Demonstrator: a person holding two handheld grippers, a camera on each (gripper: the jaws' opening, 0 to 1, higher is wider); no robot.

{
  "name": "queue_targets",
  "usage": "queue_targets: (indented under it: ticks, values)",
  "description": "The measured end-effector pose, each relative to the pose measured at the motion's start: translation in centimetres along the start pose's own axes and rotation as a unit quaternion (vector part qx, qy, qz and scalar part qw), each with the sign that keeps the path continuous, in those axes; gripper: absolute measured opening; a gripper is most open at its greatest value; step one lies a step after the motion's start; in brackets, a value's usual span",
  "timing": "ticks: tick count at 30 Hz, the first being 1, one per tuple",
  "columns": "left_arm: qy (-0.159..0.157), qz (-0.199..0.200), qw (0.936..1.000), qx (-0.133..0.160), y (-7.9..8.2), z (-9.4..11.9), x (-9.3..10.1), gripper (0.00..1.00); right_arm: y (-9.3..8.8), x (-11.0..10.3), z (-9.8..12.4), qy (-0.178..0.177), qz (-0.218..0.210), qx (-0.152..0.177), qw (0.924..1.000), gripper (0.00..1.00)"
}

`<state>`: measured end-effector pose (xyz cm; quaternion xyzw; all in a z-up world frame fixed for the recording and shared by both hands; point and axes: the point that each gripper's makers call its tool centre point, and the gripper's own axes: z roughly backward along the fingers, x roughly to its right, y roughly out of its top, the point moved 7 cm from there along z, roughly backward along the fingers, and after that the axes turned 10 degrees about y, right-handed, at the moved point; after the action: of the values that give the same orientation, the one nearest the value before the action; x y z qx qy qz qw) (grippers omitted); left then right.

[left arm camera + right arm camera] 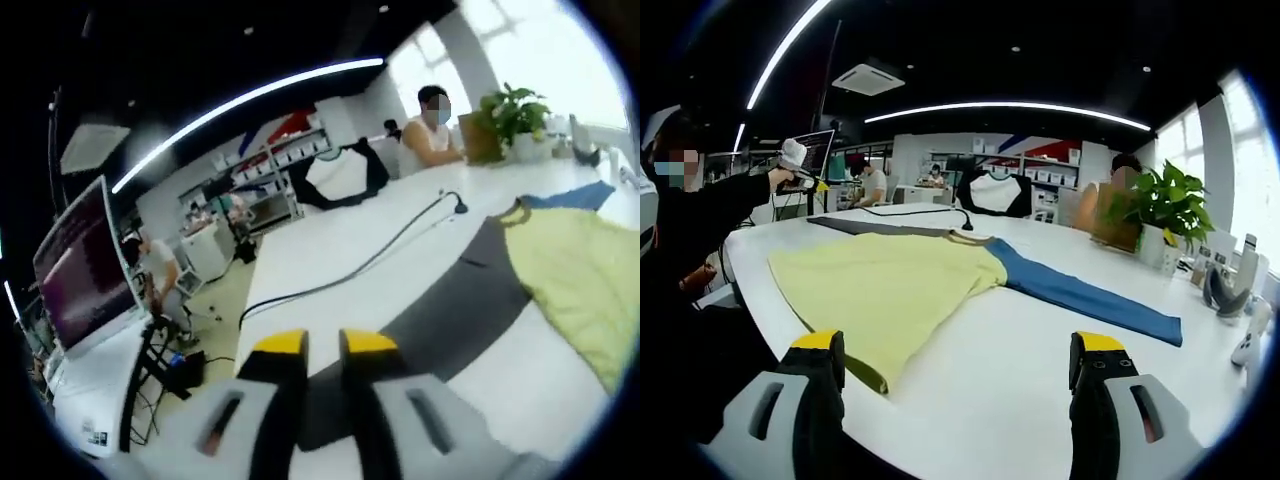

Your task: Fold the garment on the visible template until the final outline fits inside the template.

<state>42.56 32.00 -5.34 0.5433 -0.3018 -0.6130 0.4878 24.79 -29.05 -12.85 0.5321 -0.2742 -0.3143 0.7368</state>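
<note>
**Inspector:** White table (1040,400), open office behind. Grippers?

**Assistant:** Right gripper (958,365) spread wide, holding nothing, above the table near the shirt's hem. Left gripper (320,345) nearly closed, empty, at the table's far end; in the right gripper view it is held out in the person's hand.

**Inspector:** Shirt?

**Assistant:** Shirt (885,285) lies flat, yellow body, blue sleeve (1090,297) stretched out. Grey template (445,300) shows under its edge.

**Inspector:** Risks?

**Assistant:** Likely dragging the shirt off the template; that long sleeve ending outside the outline; a cable (370,260) nearby could snag.
</note>
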Motion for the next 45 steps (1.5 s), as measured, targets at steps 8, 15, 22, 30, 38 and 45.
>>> queue_targets:
  ticks: [8,15,22,30,38,45]
  values:
    - [-0.044,0.066,0.9967,0.022,0.5,2.2,1.8,0.24,0.0,0.0,0.1,-0.001,-0.001,0.001,1.0000,0.96]
    - [-0.071,0.064,0.9948,0.036,0.9,4.0,3.3,0.27,0.1,-0.1,0.1,0.004,-0.005,0.008,0.9999,0.96]
    - [-0.088,0.056,0.9932,0.052,1.2,6.2,4.9,0.28,-0.1,-0.1,0.1,0.002,-0.004,0.003,1.0000,0.96]
    - [-0.111,0.042,0.9903,0.073,1.4,9.3,7.0,0.30,-0.2,-0.1,0.1,0.001,-0.005,0.002,1.0000,0.95]
    - [-0.128,0.035,0.9876,0.084,1.6,11.8,9.0,0.32,-0.4,-0.1,0.3,-0.002,0.000,-0.002,1.0000,0.95]
    - [-0.134,0.040,0.9869,0.081,0.5,13.5,10.9,0.32,-0.6,-0.1,0.4,-0.004,-0.002,-0.001,1.0000,0.95]
